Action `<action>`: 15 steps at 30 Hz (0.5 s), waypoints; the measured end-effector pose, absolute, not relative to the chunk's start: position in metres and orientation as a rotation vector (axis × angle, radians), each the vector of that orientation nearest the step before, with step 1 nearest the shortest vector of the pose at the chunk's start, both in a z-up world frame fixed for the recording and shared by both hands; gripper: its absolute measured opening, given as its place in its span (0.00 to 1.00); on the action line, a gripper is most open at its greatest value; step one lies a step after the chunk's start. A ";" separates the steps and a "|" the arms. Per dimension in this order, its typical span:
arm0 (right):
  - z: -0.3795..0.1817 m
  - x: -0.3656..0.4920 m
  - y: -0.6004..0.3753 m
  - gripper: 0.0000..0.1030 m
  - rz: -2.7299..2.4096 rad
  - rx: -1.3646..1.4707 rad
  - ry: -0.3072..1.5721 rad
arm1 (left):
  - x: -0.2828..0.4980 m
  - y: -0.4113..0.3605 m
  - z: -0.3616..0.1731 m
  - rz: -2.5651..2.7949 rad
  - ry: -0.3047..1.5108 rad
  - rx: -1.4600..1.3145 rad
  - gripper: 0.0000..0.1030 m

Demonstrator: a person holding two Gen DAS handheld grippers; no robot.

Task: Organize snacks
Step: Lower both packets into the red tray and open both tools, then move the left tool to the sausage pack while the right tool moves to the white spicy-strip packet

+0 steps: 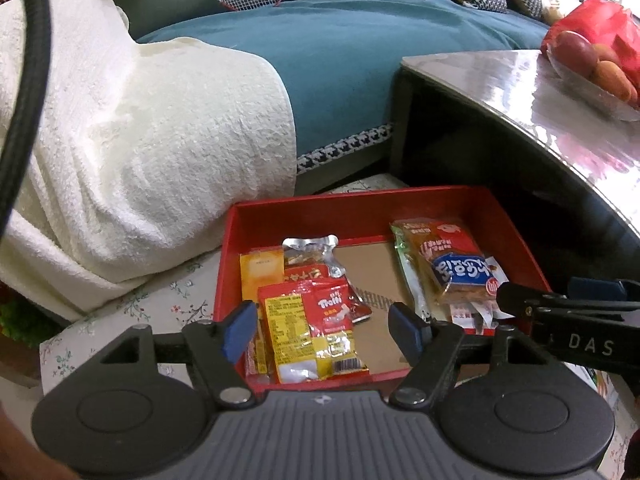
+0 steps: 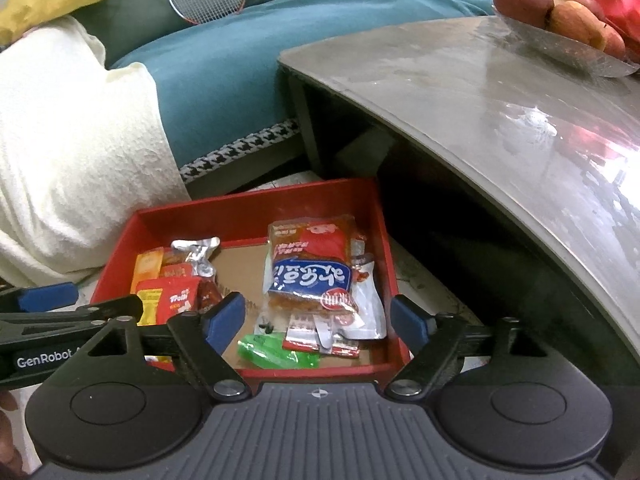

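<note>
Green packet (image 2: 276, 354) — right wrist view only

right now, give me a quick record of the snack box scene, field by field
container: red box, open top, on a floral cloth
left pile: Trolli packet on top of yellow and red packets
right pile: blue-label pastry pack on top, green packet in front of it
box middle: bare cardboard floor
left claw: open, above the Trolli packet
right claw: open, holding nothing
nearby: grey table with fruit bowl
</note>
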State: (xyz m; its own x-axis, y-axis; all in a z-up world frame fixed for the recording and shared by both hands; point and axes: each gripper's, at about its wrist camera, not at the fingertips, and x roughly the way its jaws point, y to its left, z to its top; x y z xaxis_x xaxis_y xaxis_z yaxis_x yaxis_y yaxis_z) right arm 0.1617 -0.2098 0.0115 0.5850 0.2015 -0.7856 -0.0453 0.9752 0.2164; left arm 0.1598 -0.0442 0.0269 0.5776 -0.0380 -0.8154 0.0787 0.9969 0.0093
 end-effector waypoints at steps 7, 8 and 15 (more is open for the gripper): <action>0.014 0.155 -0.213 0.84 0.149 0.178 0.934 | 0.154 -0.051 0.025 -0.079 0.958 0.060 0.63; 0.014 0.154 -0.213 0.84 0.149 0.178 0.935 | 0.153 -0.052 0.026 -0.080 0.958 0.065 0.63; 0.016 0.145 -0.218 0.84 0.146 0.177 0.933 | 0.143 -0.059 0.029 -0.100 0.955 0.073 0.64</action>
State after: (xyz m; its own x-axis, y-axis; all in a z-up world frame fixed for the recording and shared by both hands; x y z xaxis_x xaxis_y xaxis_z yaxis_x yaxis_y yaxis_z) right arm 0.1451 -0.2176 0.0158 0.5878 0.2006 -0.7838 -0.0482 0.9757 0.2136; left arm 0.1429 -0.0591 0.0290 0.5740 -0.0526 -0.8172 0.1172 0.9929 0.0185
